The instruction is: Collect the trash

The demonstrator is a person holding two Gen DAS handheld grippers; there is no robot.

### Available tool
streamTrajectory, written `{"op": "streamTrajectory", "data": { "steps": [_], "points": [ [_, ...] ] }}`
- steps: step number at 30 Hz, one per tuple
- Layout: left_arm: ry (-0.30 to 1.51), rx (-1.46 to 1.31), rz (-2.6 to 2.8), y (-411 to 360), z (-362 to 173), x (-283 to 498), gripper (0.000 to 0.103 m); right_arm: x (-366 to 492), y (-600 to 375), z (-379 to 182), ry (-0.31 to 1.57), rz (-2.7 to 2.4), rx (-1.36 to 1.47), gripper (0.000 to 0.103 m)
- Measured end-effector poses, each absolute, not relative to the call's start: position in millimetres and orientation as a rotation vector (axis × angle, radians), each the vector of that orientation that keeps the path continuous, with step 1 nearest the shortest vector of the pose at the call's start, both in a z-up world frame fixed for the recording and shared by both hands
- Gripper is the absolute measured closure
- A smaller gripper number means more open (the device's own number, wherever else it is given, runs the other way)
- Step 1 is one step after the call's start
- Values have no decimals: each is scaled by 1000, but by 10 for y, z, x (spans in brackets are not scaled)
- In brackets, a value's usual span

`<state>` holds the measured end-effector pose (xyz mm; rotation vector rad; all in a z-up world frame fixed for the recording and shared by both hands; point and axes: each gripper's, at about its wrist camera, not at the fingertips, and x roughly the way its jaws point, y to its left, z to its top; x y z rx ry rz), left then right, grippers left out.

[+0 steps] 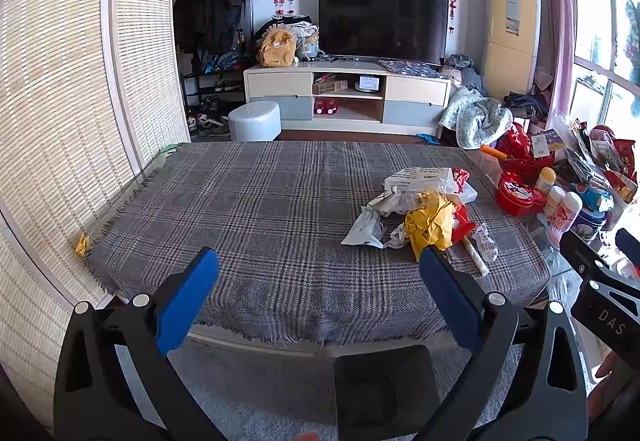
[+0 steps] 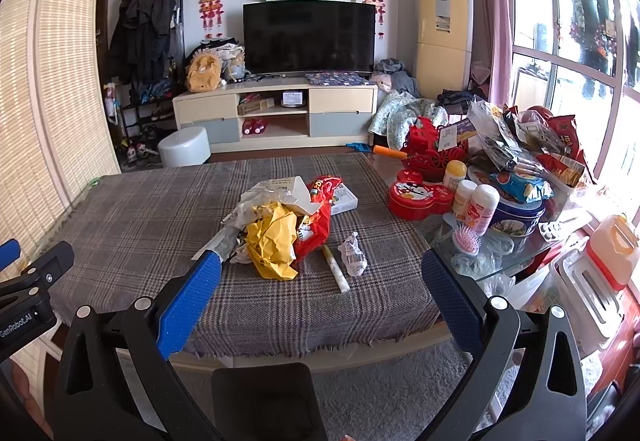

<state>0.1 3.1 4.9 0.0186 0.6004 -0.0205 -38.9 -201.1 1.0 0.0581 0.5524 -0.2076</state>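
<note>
Both the left gripper point(image 1: 320, 261) and the right gripper point(image 2: 322, 267) hang before the table point(image 2: 132, 217), jaws spread wide and empty. The trash pile point(image 2: 280, 225) lies on its plaid cloth point(image 1: 248, 209).

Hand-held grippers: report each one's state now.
Left hand-held gripper: open, holding nothing.
Right hand-held gripper: open, holding nothing.
</note>
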Motion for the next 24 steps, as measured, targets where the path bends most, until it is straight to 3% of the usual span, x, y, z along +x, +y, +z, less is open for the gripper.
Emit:
{"op": "streamTrajectory", "data": {
  "steps": [24],
  "points": [
    [600, 20, -21, 19, 46, -8, 8, -379, -1980, -14, 552, -209, 62, 3]
  ]
}}
